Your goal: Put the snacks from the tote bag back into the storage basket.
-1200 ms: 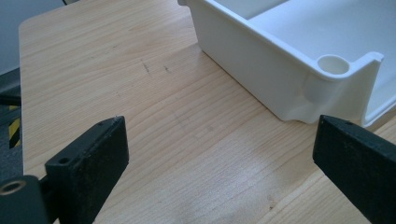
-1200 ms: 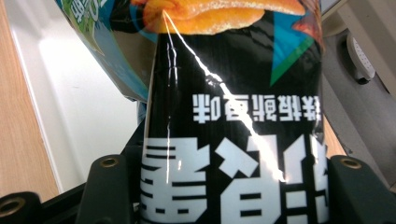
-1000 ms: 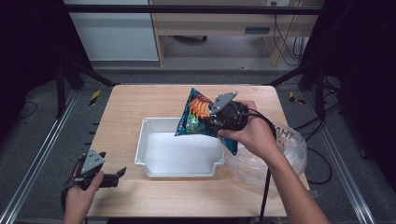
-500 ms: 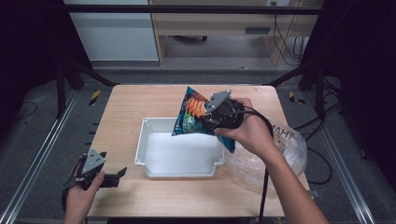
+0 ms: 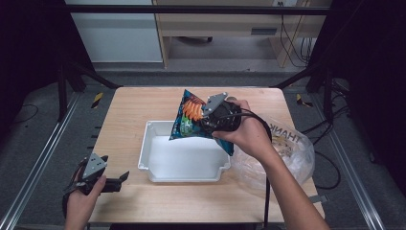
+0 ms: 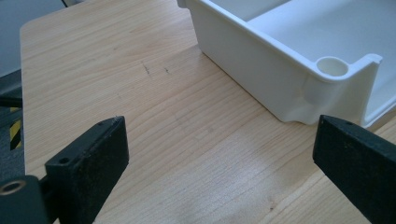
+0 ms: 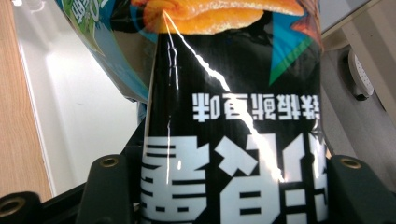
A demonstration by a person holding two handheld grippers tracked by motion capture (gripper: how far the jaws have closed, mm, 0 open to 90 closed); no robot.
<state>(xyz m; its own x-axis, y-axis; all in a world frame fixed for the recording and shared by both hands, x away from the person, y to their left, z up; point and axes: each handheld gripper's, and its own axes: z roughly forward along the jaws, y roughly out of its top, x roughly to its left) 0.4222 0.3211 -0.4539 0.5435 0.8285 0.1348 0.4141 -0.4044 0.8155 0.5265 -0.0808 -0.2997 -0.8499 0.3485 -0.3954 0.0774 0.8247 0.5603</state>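
While your right gripper clamps the snack bag, the bag hangs tilted in the air over the far right part of the white tray — its glossy dark face sits squeezed between both jaws in the right gripper view. Your tray rests mid-table, just beside a clear plastic bag at its right. Your left gripper rests at the near left corner of the wooden table — jaws spread wide, nothing between them.
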